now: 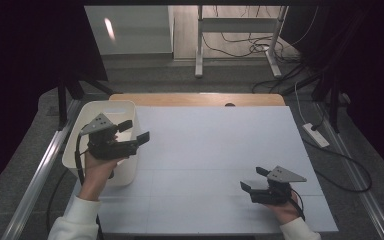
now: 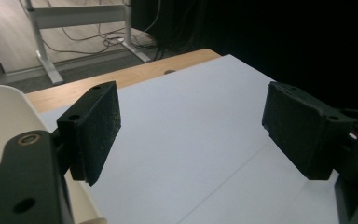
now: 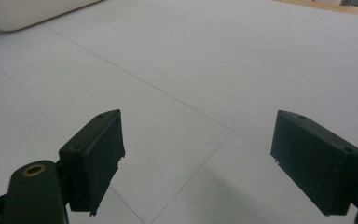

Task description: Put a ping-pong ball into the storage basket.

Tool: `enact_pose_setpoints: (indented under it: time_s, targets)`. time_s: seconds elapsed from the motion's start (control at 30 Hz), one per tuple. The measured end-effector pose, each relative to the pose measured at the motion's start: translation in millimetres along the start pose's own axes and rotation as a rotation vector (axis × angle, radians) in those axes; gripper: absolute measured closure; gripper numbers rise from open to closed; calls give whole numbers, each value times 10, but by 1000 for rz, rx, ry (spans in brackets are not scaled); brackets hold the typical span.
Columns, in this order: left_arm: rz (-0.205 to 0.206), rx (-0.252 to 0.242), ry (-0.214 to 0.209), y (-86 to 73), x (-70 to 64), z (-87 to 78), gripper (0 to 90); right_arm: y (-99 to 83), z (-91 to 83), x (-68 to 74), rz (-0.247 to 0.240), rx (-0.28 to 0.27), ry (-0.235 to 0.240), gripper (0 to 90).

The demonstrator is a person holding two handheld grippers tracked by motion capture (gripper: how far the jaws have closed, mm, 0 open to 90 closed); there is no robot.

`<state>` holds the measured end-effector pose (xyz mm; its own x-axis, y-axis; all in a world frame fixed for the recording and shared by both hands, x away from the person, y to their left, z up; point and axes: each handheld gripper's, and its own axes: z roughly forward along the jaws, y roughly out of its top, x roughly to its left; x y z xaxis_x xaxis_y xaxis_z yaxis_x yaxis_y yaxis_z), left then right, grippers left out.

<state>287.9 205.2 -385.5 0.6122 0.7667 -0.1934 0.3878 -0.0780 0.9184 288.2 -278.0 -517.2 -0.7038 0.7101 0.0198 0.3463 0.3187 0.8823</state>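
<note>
white bin (image 1: 125, 172) sits directly under the left gripper (image 1: 136, 132), far from the right gripper (image 1: 252, 178) low over the bench (image 1: 215, 150); both jaws wide open, holding nothing.

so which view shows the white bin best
The high view: the whole white bin shows at the table's left edge, with the left hand-held gripper open over its rim. The left gripper view catches just a curved piece of its wall behind one pad; the right gripper view shows a rounded corner at top left.

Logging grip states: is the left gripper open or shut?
Open: the left gripper has jaws wide apart, only the white table between them.
</note>
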Motion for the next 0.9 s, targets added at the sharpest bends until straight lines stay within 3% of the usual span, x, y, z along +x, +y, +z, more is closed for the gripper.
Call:
enact_pose_setpoints:
  time_s: [0.2,0.37,0.53,0.7,0.9]
  targets:
    - [12,3,-36,-80,-99,9,205,-3,1,0,2,6,-2,170]
    - [43,9,-89,-212,-259,35,220,-7,2,2,2,9,-2,170]
    - [64,31,-115,-325,-407,76,223,-5,-3,1,-3,8,-5,170]
    - [93,57,-116,-430,-533,127,222,-5,7,3,-6,12,-6,170]
    - [81,67,-134,-598,-596,174,222,-5,8,3,-5,12,-5,170]
